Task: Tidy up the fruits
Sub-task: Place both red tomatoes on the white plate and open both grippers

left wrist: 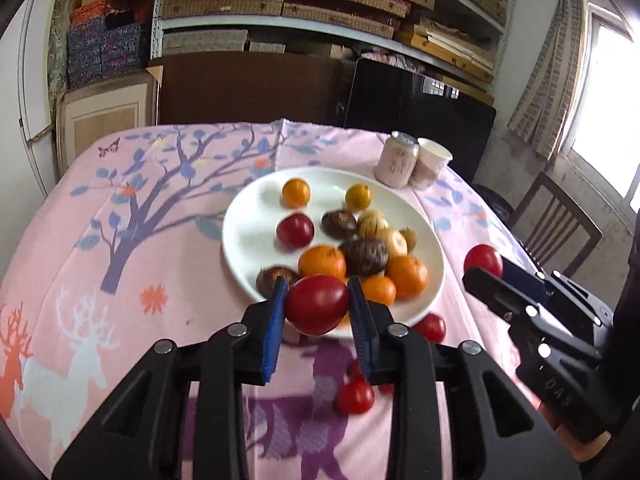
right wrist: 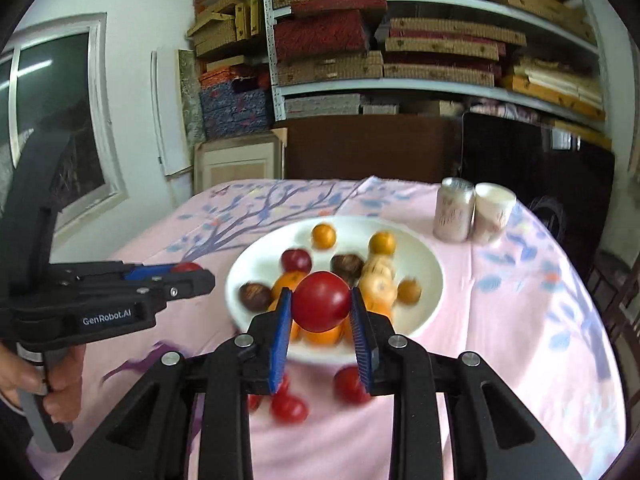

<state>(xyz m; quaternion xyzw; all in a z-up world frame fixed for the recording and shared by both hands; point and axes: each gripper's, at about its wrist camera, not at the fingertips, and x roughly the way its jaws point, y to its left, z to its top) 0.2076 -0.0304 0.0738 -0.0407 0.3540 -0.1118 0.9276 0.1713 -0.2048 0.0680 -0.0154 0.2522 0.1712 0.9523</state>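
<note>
My left gripper (left wrist: 318, 304) is shut on a red round fruit (left wrist: 316, 308), held just above the near rim of the white plate (left wrist: 248, 216). Seen from the right wrist view, the left gripper (right wrist: 192, 274) is left of the plate (right wrist: 424, 264). My right gripper (right wrist: 322, 308) is shut on another red fruit (right wrist: 322, 306) over the plate's near side; in the left wrist view the right gripper (left wrist: 486, 270) is right of the plate. Several orange, dark brown, pale and red fruits lie on the plate. Loose red fruits (left wrist: 354, 396) (right wrist: 288, 406) lie on the pink cloth in front.
A pink can (left wrist: 396, 160) and a paper cup (left wrist: 432, 162) stand at the far right of the table. A wooden chair (left wrist: 556, 224) is off the right edge. Shelves with boxes stand behind. A person's hand (right wrist: 60, 392) holds the left gripper's handle.
</note>
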